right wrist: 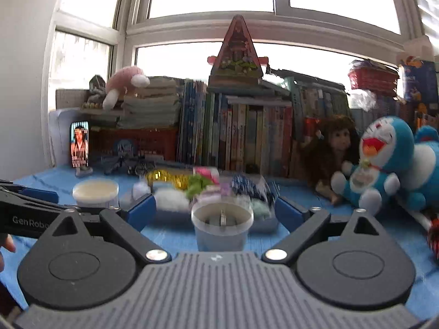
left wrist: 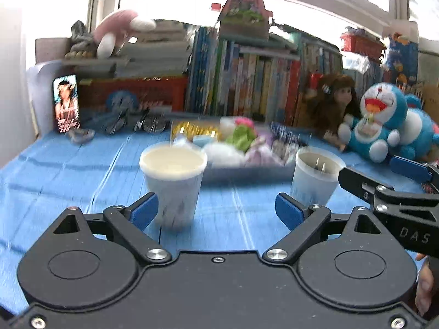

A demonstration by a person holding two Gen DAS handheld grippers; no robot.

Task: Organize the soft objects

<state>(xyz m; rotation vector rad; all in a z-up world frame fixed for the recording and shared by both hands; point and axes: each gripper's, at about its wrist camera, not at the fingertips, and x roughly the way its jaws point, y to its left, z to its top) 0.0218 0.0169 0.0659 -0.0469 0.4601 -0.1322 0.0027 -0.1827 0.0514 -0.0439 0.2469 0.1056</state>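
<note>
Currently both jaws wide, empty. Left gripper (left wrist: 216,211) faces cream-lidded cup (left wrist: 173,175); right gripper (right wrist: 215,211) faces clear cup (right wrist: 221,224). Soft pompoms (right wrist: 171,201) heaped behind on worktop (left wrist: 68,170). Advise reaching past cups, pinching gently.

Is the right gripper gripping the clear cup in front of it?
No: the right gripper stands wide open, its blue pads clear of the clear cup on both sides.

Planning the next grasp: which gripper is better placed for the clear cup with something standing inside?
Right. The right gripper is open with the clear cup centred between its fingers. The left gripper faces the cream-lidded cup, which sits toward its left finger.
</note>
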